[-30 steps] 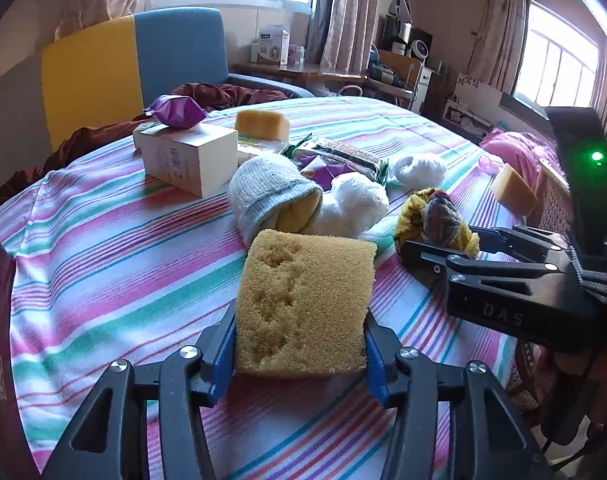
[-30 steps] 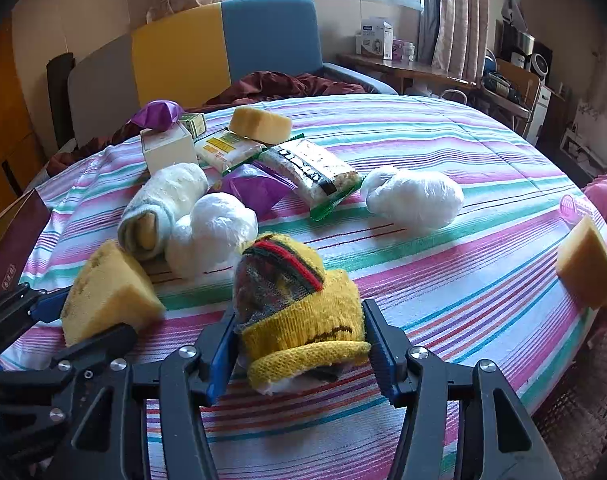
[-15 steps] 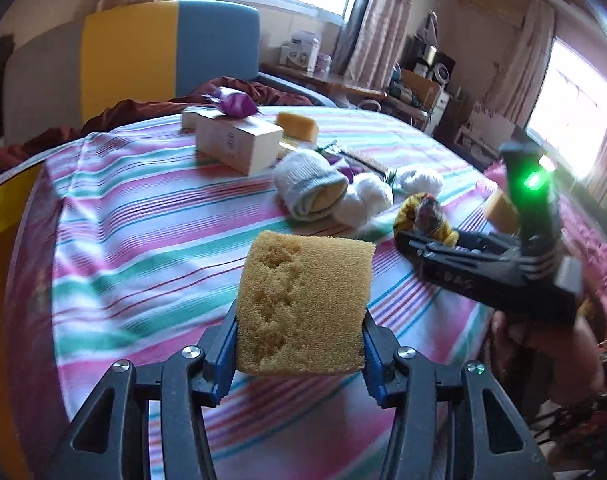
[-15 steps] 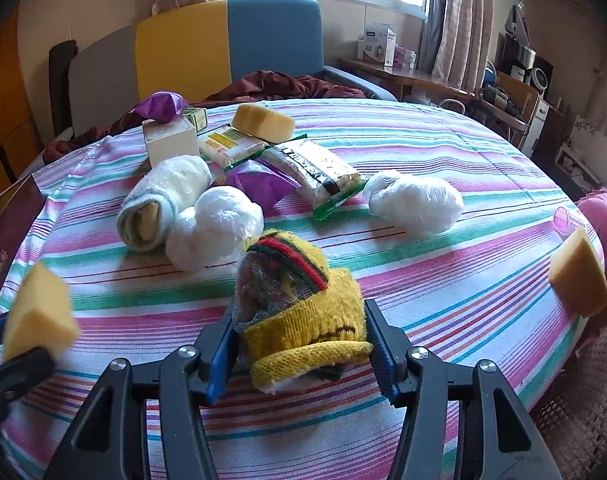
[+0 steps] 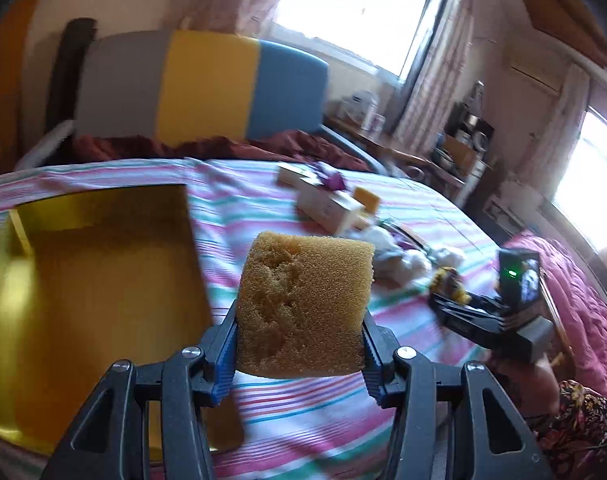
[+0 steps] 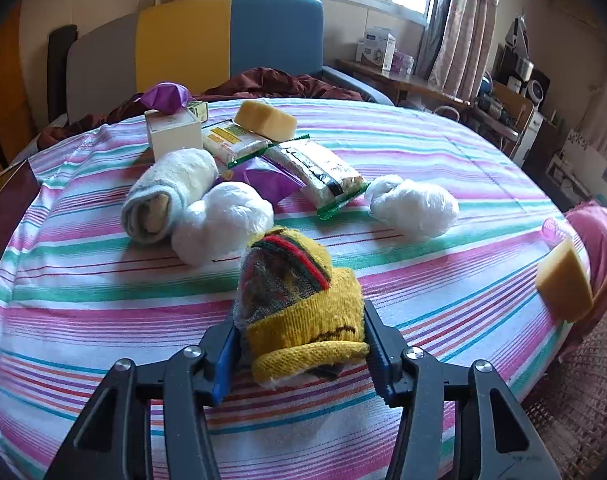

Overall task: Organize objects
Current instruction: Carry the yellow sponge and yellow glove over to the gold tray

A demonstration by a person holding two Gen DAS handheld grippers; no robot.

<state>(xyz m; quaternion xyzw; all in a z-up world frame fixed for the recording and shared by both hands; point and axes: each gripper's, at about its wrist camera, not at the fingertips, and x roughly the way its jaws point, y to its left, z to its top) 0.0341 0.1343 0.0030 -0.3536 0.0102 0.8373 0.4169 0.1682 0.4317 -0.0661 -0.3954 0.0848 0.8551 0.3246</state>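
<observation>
Left tool (image 5: 299, 344): closed on a porous yellow-orange foam sponge block (image 5: 303, 304), which is held clear of the table between the blue pads.
Box: an open gold-lined cardboard box (image 5: 103, 264) lies just to the left of the sponge and below it; its near wall is beside the tool's left finger.
Deciding relation: the box opening is judged to be a short leftward shift and a lowering away; the left tool is much the nearer one.
Right tool (image 6: 299, 350): closed on a yellow knitted sock bundle with red and green stripes (image 6: 299, 304), which is kept over the striped tablecloth of the table (image 6: 83, 304).
Remaining items: a rolled white towel (image 6: 167, 196) and two white plastic-wrapped bundles (image 6: 223, 220) are seen beyond the sock.
</observation>
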